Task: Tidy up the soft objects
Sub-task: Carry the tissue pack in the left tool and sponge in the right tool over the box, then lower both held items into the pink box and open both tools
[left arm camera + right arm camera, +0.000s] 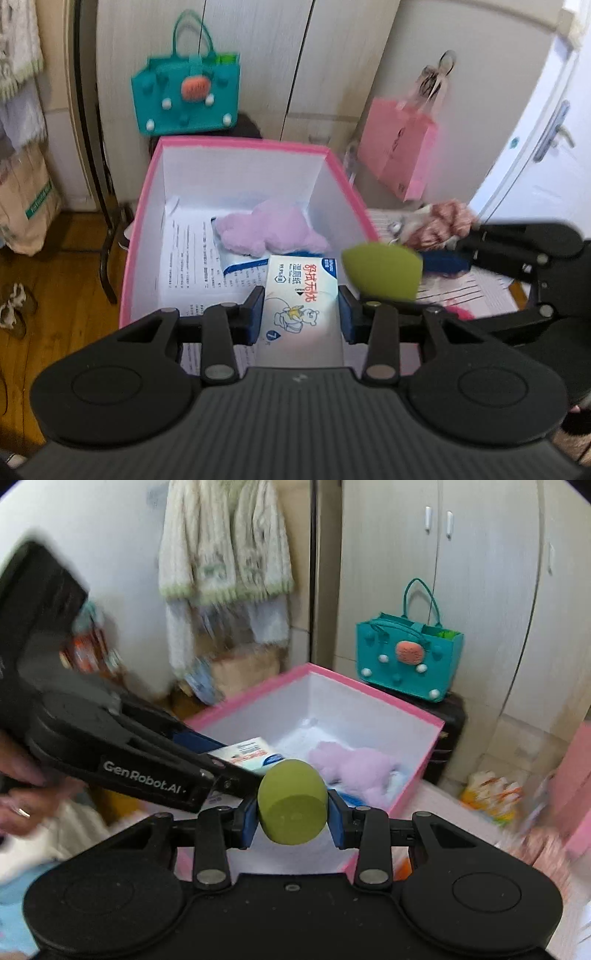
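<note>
Tissue pack (pixel 301 295): clamped in our left claw (pixel 301 314), over the pink box (pixel 236 142). Green sponge (pixel 291 801): pinched in our right claw (pixel 291 812), at the box's near rim. Purple plush (pixel 269 229): already inside the box. Both held items remain unboxed.

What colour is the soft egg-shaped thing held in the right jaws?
Olive green egg-shaped thing, plain with no pattern; clearest in the right wrist view.
</note>
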A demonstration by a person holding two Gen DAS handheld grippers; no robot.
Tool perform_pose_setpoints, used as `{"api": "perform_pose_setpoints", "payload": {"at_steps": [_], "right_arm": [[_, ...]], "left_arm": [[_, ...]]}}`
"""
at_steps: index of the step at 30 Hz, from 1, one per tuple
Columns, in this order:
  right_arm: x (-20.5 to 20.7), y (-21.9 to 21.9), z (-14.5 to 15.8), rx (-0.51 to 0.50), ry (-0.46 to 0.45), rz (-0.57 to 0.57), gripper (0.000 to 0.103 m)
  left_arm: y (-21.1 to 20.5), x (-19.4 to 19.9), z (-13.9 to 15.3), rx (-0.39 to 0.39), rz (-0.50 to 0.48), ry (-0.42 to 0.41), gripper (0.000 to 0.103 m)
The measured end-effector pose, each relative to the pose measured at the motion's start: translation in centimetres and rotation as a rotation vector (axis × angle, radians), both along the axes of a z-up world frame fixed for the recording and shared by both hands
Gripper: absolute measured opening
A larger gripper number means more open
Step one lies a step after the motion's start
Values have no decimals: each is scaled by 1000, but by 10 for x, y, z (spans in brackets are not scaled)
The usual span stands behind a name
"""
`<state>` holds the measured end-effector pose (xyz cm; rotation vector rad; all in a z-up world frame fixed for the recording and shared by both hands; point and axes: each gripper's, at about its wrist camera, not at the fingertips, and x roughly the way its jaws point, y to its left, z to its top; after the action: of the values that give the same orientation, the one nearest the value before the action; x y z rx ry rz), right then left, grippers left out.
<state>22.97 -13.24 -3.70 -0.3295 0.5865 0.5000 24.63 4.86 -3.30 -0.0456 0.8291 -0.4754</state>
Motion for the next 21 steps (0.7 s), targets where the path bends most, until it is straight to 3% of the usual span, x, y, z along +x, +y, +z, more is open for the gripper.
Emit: {"api": "perform_pose_setpoints", "payload": {"at_steps": [3, 5, 10, 13, 16, 21], "right_arm": [[25, 15, -13, -172, -55, -31, 42], [37, 21, -18, -220, -38, -3, 42], [56, 24, -25, -216, 43, 26, 42], [60, 22, -24, -164, 106, 55, 42], [68, 22, -26, -152, 150, 53, 42], [81, 33, -36, -254, 155, 46, 42]], "left_arm": [[-3, 22, -13, 77, 63, 27, 39], [-5, 33, -18, 108, 98, 53, 39], [-6, 57, -28, 81, 120, 193, 39], [-15, 66, -33, 143, 145, 188, 39], [-17, 77, -41, 118, 167, 235, 39], [-27, 85, -49, 122, 159, 253, 39]]}}
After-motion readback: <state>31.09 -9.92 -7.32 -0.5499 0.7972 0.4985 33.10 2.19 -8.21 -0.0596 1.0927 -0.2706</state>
